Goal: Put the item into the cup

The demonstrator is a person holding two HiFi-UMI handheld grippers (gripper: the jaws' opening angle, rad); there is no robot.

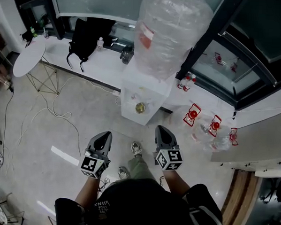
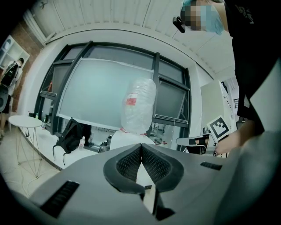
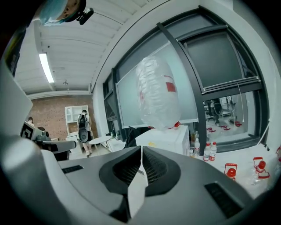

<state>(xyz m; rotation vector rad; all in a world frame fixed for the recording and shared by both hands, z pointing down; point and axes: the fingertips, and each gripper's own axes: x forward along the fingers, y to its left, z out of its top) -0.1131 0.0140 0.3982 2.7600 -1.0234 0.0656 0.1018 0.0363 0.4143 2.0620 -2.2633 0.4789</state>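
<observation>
Both grippers hover just short of the water dispenser (image 1: 144, 93): left gripper (image 1: 103, 135) fingers clenched on nothing, right gripper (image 1: 161, 130) fingers clenched too, empty. A small yellowish round thing (image 1: 140, 107), maybe the cup, sits in the dispenser's front recess, below its big clear bottle (image 1: 170, 31)

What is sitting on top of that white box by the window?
A big clear plastic water jug with a red label stands on the white dispenser. Its bulk covers the dispenser's top, and whether it holds water cannot be told.
</observation>
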